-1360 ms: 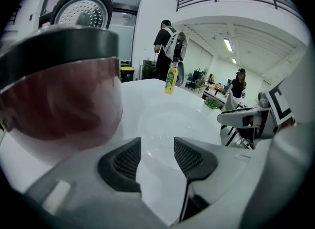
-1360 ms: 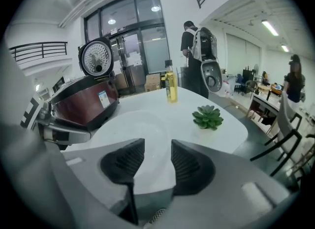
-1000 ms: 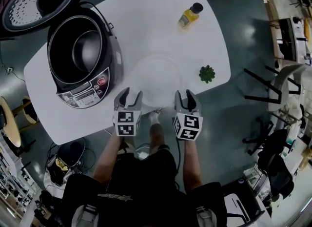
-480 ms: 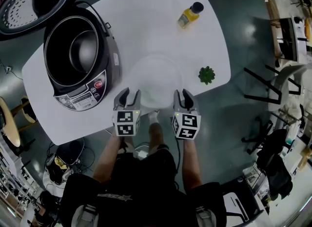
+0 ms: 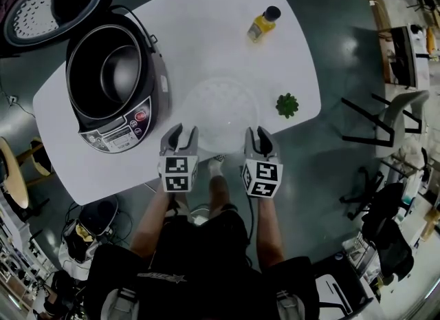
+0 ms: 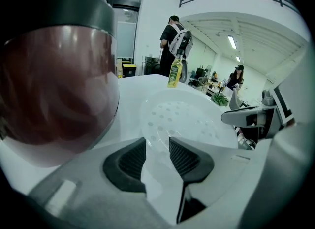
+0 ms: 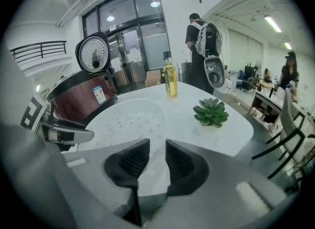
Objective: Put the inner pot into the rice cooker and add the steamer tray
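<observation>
The rice cooker [image 5: 113, 81] stands open at the table's left, with the dark inner pot [image 5: 120, 71] inside it and its lid [image 5: 51, 9] tipped back. The white perforated steamer tray [image 5: 221, 109] lies flat mid-table. My left gripper [image 5: 183, 133] straddles the tray's near-left rim and my right gripper [image 5: 260, 135] the near-right rim. In the left gripper view the tray [image 6: 182, 117] runs into the gap of the left gripper [image 6: 157, 147]. The right gripper [image 7: 157, 151] shows the same with the tray [image 7: 128, 119]. Both pairs of jaws have just been closing; a gap still shows beside the rim.
A yellow bottle [image 5: 263, 24] stands at the far side of the white table [image 5: 206, 29]. A small green plant [image 5: 287, 104] sits right of the tray, close to my right gripper. The table's near edge lies under my hands. People stand in the background of both gripper views.
Both grippers' jaws have narrowed around the tray's near rim. The hands have stayed where they were, and the tray has not moved.
</observation>
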Available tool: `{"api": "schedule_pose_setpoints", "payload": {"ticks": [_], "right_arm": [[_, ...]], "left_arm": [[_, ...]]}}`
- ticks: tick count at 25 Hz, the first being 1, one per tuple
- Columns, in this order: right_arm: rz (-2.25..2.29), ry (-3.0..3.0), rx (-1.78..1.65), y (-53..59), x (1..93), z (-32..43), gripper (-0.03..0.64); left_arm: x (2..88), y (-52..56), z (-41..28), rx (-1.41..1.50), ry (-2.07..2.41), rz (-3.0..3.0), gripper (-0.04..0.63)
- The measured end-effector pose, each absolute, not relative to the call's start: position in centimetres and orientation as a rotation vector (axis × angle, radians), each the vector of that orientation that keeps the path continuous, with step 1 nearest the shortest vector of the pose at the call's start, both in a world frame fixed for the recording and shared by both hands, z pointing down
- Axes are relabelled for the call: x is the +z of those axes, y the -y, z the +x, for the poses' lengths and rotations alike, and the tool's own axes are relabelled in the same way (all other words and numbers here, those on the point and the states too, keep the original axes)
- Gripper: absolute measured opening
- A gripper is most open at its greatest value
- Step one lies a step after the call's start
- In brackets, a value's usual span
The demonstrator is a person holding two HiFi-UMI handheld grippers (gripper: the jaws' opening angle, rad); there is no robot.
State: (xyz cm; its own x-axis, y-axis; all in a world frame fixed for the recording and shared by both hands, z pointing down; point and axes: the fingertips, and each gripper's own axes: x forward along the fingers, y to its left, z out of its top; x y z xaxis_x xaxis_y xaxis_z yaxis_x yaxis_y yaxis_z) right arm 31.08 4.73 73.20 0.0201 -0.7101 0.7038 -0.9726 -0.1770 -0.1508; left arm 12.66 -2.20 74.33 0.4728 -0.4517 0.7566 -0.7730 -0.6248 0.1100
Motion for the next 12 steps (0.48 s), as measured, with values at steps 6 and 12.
{"api": "schedule_pose_setpoints", "payload": {"ticks": [6,12], "right_arm": [[1.971,1.743,0.889,-4.5,70.4,32.0,0.106],[2.034,1.772,0.804,-4.8,66.1,33.0,0.103]], "left_arm": [[71.1,2.8,13.8,0.947,1.044,2.35,0.156],[67.0,2.6,14.8,0.892,1.078,2.415,0.156]]}}
